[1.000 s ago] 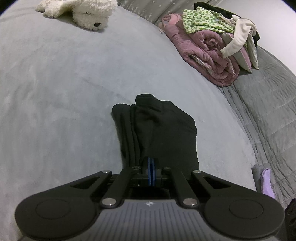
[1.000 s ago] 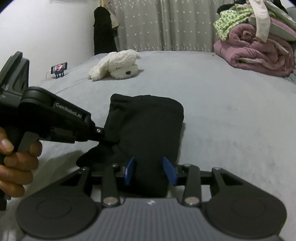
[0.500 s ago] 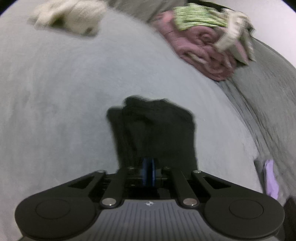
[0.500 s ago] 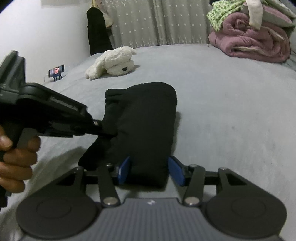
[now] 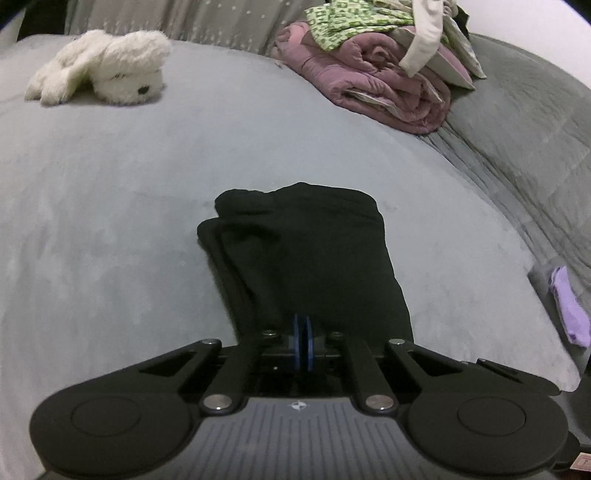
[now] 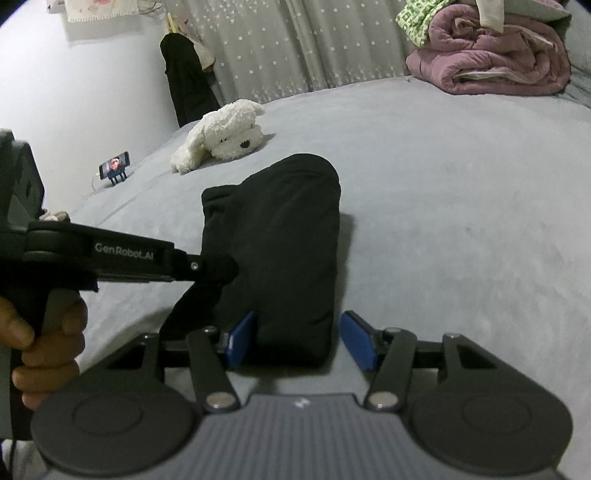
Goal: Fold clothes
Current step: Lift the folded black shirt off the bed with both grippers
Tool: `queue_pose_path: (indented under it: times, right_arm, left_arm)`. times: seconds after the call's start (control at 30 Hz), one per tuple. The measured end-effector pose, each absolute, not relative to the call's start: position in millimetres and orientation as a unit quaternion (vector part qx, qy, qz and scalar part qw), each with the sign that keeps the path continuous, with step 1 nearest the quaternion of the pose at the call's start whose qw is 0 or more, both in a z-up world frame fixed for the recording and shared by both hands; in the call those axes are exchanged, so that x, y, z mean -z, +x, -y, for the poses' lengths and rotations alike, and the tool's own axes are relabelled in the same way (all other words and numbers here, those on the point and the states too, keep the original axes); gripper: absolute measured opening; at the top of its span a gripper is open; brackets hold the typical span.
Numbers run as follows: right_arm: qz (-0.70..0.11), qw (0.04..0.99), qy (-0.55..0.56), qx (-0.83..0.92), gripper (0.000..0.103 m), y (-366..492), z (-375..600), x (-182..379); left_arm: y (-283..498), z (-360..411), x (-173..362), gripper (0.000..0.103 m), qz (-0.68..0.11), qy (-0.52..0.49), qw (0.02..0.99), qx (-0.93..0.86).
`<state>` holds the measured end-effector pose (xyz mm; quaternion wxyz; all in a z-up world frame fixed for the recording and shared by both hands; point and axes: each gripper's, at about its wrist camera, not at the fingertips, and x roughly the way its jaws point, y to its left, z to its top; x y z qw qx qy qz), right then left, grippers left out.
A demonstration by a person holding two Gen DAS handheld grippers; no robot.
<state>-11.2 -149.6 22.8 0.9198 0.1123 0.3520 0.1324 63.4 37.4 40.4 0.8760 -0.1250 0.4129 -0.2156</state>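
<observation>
Between the blue pads of the right gripper (image 6: 300, 341) sits the near end of a folded black garment (image 6: 280, 251), the jaws spread wide with the left pad touching the cloth and the right pad standing just clear of it. From the left side the left gripper (image 6: 221, 268) reaches in level, its tip against the garment's left edge; in its own view the left gripper (image 5: 303, 341) has its blue pads pressed together at the garment's (image 5: 310, 258) near edge, so it looks closed on the cloth, though the pinch itself is hidden. A hand (image 6: 40, 343) holds that gripper's handle. The garment lies on a grey bed (image 6: 461, 221), lengthwise away from both grippers. Beyond it rests a white plush dog (image 6: 221, 138), and further left a small phone on a stand (image 6: 115, 170). Well apart at the far right lies a rolled pink blanket (image 6: 498, 62) under green-patterned cloth (image 5: 343, 18)
</observation>
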Motion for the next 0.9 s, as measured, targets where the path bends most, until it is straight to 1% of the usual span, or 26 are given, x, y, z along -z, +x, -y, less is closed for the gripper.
queue_pose_path:
  times: [0.07, 0.13, 0.2, 0.23, 0.3, 0.4, 0.53, 0.73, 0.8, 0.9]
  right_arm:
    - [-0.349, 0.918, 0.126, -0.138, 0.059, -12.4, 153.8, -21.7]
    - [-0.348, 0.915, 0.14, -0.147, 0.064, -13.3, 157.3, -20.9]
    - [-0.348, 0.911, 0.154, -0.158, 0.071, -14.2, 160.5, -20.2]
    - [-0.348, 0.909, 0.159, -0.162, 0.072, -14.2, 161.4, -20.0]
    - [-0.349, 0.907, 0.168, -0.167, 0.08, -13.1, 161.7, -19.9]
    - [-0.347, 0.902, 0.189, -0.172, 0.086, -9.6, 160.6, -19.2]
    - [-0.345, 0.895, 0.218, -0.178, 0.086, -6.7, 159.7, -17.5]
    - [-0.341, 0.879, 0.276, -0.185, 0.081, -12.1, 170.0, -16.0]
    - [-0.341, 0.875, 0.292, -0.183, 0.081, -11.4, 172.3, -15.0]
    - [-0.34, 0.867, 0.318, -0.18, 0.082, -8.7, 174.7, -13.1]
  left_arm:
    - [63.8, -38.4, -40.3, 0.007, -0.415, -0.128, 0.875, 0.215]
    - [63.4, -37.7, -39.9, 0.007, -0.415, -0.128, 0.875, 0.213]
    - [63.0, -37.7, -39.6, 0.007, -0.417, -0.131, 0.874, 0.213]
    - [63.8, -38.6, -39.3, 0.007, -0.419, -0.137, 0.872, 0.213]
    - [67.1, -42.0, -38.1, 0.007, -0.425, -0.156, 0.866, 0.212]
    - [72.7, -55.1, -34.3, 0.006, -0.44, -0.21, 0.849, 0.202]
    - [79.9, -77.8, -28.6, 0.005, -0.449, -0.284, 0.827, 0.184]
    - [84.2, -88.9, -31.5, 0.006, -0.45, -0.311, 0.818, 0.178]
    - [83.6, -94.8, -37.0, 0.018, -0.439, -0.319, 0.822, 0.172]
    - [82.3, -97.5, -37.4, 0.019, -0.441, -0.333, 0.816, 0.17]
